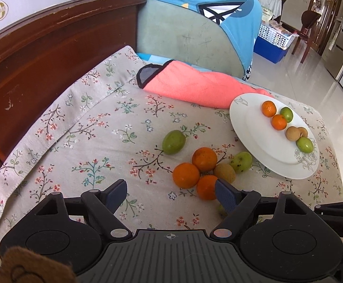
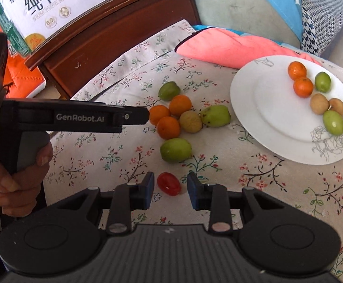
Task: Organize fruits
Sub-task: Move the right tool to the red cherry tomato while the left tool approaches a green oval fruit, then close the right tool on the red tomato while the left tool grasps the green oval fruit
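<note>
On the floral cloth [image 1: 114, 108] lies a cluster of loose fruit: three oranges [image 1: 204, 159], a brown longan [image 1: 224, 172] and green jujubes [image 1: 173, 142]. The white plate [image 1: 249, 118] at the right holds two oranges, two longans and two green jujubes. My left gripper [image 1: 171, 195] is open just short of the cluster, and its right finger overlaps the nearest orange [image 1: 205, 188] in the picture. My right gripper [image 2: 171, 191] is open around a small red tomato [image 2: 169, 183] that lies on the cloth, with a gap on both sides. A green jujube [image 2: 175, 150] sits just beyond it.
A pink folded cloth [image 1: 195, 87] lies behind the plate. A dark wooden cabinet [image 1: 41, 54] with a milk carton box [image 2: 65, 7] on top borders the left side. A grey-green seat back with a blue cover [image 1: 195, 28] stands at the back. Tiled floor drops off at the right.
</note>
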The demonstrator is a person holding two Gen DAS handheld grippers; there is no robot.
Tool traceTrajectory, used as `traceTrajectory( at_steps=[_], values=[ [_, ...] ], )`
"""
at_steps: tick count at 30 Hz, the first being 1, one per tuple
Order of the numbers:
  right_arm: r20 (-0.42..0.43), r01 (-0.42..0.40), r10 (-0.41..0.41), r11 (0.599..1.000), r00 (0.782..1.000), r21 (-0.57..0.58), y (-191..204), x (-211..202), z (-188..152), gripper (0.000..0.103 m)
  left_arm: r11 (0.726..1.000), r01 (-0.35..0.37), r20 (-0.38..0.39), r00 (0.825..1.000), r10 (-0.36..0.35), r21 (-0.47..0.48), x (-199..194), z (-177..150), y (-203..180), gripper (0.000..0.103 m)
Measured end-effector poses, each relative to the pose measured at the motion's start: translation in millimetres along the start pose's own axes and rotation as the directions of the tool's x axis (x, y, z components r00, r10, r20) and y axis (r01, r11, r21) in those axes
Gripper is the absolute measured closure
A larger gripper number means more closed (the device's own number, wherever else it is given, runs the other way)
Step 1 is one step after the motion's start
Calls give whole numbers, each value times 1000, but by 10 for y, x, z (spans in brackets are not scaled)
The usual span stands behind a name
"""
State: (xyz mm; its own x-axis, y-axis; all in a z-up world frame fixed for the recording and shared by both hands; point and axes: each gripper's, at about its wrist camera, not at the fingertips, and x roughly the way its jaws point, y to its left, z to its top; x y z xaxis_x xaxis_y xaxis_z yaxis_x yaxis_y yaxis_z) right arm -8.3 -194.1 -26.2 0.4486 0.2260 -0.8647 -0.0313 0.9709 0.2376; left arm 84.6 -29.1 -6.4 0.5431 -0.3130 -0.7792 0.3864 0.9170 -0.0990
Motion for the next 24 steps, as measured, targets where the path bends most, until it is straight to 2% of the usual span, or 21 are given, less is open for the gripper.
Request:
traceTrajectory(
  at_steps=[13, 15, 17, 24],
  values=[
    [-8, 86, -88, 986, 996, -143, 206, 187, -80, 71, 1000, 26, -27, 999, -26, -3, 31, -33, -61, 20],
    [-6, 89, -91, 984, 996, -157, 219, 192, -84, 78, 1000, 29, -28, 999, -29, -1, 33, -38, -74, 20],
    [-10, 84, -86, 984, 996, -160, 215, 193, -89, 81, 1000, 30, -30, 999, -30, 3, 40, -47, -89, 20],
    [-10, 94, -96, 988, 995, -120, 111, 63, -101, 82, 998, 56, -39, 998, -55, 20, 52, -95, -179, 20]
  ],
)
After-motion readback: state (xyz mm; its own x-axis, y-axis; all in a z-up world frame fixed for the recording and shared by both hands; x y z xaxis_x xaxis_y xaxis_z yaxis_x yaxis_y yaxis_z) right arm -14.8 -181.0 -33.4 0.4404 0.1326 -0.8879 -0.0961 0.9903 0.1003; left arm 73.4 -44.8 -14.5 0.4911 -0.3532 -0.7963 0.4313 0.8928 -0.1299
